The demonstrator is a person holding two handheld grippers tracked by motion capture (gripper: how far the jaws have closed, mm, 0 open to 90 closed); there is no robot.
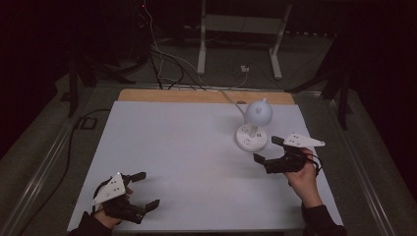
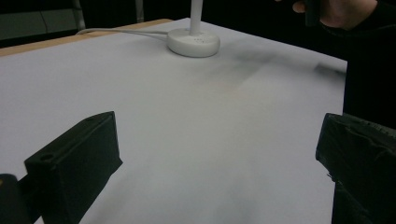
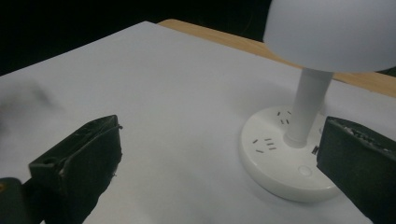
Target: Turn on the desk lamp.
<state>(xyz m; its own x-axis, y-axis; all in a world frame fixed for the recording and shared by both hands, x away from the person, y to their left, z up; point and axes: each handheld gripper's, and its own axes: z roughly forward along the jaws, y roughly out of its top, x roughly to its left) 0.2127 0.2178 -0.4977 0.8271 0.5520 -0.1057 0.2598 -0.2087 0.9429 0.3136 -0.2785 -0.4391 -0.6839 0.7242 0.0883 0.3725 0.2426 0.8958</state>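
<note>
A small white desk lamp [image 1: 257,114] with a round shade stands on a round base [image 1: 251,138] with socket slots, at the right middle of the white table top [image 1: 187,162]. Its base [image 3: 285,158] and stem [image 3: 307,105] sit close in front of my right gripper [image 3: 219,154], whose jaws stand wide apart with nothing between them. In the high view my right gripper [image 1: 269,149] hovers just right of the base. My left gripper [image 1: 146,189] is open near the table's front left corner, empty, far from the lamp base [image 2: 194,42].
A white cable [image 1: 231,98] runs from the lamp over the wooden back edge [image 1: 196,96] to the floor. Dark cables and a white frame [image 1: 241,29] lie on the floor beyond. A hand and sleeve [image 2: 350,18] show at the left gripper view's top right.
</note>
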